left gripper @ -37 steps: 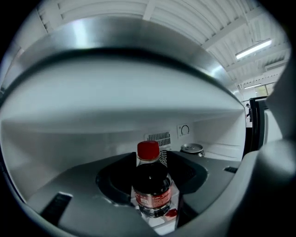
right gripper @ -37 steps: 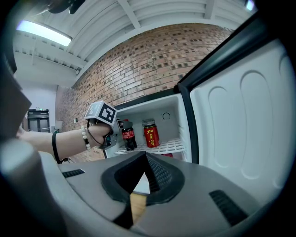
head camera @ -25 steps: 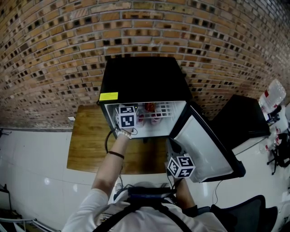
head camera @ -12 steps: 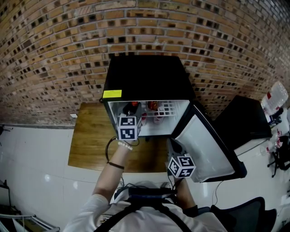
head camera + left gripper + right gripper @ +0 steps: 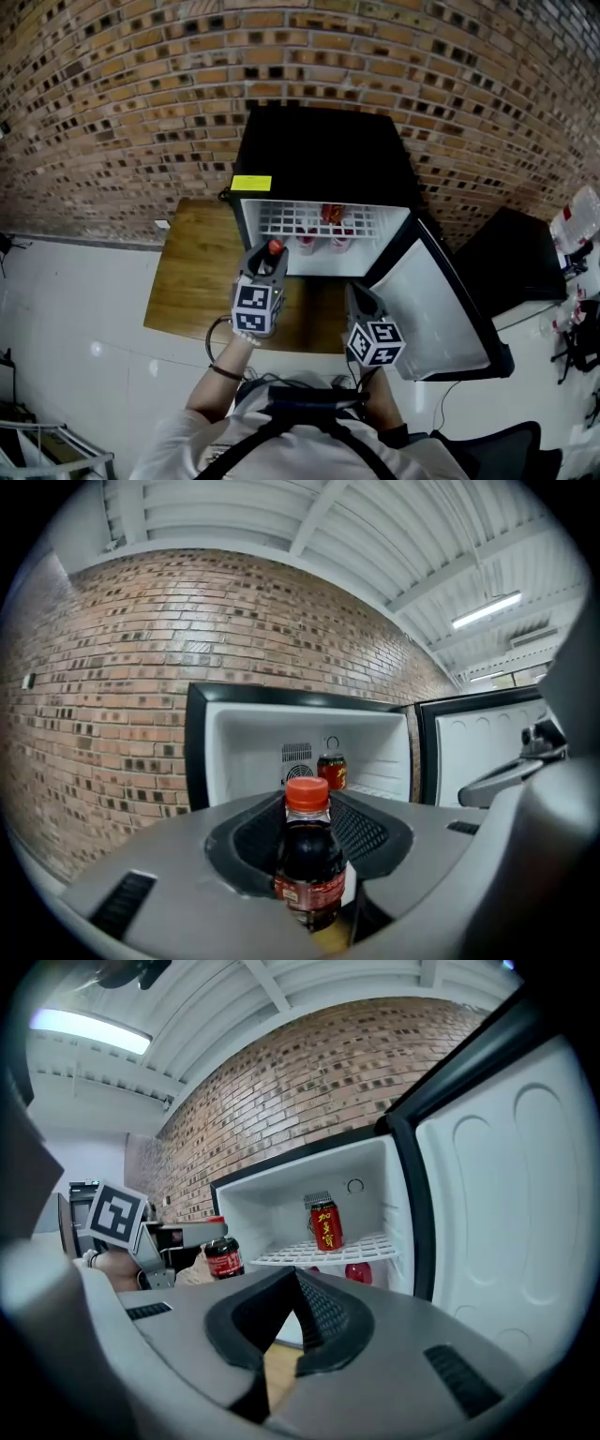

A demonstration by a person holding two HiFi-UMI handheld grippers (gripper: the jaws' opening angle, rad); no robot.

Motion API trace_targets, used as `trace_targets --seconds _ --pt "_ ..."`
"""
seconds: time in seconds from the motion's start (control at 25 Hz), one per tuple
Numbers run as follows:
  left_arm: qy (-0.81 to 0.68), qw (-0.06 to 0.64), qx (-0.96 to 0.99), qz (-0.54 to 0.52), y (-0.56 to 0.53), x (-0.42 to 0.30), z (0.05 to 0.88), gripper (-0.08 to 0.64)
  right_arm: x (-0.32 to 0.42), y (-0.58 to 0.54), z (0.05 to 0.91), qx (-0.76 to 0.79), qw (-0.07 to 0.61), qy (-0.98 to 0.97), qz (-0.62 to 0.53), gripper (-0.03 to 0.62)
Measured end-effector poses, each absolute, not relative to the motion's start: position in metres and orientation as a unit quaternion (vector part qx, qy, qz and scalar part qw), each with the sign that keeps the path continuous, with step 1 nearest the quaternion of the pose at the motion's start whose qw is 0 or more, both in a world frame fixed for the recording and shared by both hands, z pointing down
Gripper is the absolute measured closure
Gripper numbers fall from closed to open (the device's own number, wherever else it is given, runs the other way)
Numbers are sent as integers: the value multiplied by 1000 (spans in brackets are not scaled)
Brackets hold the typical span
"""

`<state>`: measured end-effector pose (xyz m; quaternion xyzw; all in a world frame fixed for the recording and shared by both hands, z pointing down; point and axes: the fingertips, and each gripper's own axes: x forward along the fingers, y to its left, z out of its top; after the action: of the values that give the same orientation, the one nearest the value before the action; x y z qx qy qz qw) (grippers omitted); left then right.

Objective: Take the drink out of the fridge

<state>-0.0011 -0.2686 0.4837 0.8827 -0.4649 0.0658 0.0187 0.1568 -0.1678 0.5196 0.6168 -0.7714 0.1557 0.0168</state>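
A small black fridge (image 5: pixel 319 159) stands open against the brick wall, its door (image 5: pixel 441 300) swung to the right. My left gripper (image 5: pixel 270 255) is just outside the opening, shut on a dark drink bottle (image 5: pixel 309 855) with an orange-red cap (image 5: pixel 276 247). The bottle stands upright between the pads and also shows in the right gripper view (image 5: pixel 223 1258). My right gripper (image 5: pixel 359 302) hovers lower, beside the door's inner face. Its jaws (image 5: pixel 292 1283) meet at the tips with nothing between them.
A red can (image 5: pixel 323 1225) stands on the white wire shelf (image 5: pixel 328 217), with more red drinks below it. The fridge sits on a wooden board (image 5: pixel 192 281) over white floor tiles. A black box (image 5: pixel 506 253) stands at the right.
My left gripper has drawn back out of the fridge toward me, bringing the bottle with it. The right gripper has stayed by the door.
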Motion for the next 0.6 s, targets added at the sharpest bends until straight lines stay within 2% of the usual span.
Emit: trace_targets --seconds 0.6 --pt "-526 111 834 124 -266 -102 633 413 137 -175 521 603 28 -783 153 578"
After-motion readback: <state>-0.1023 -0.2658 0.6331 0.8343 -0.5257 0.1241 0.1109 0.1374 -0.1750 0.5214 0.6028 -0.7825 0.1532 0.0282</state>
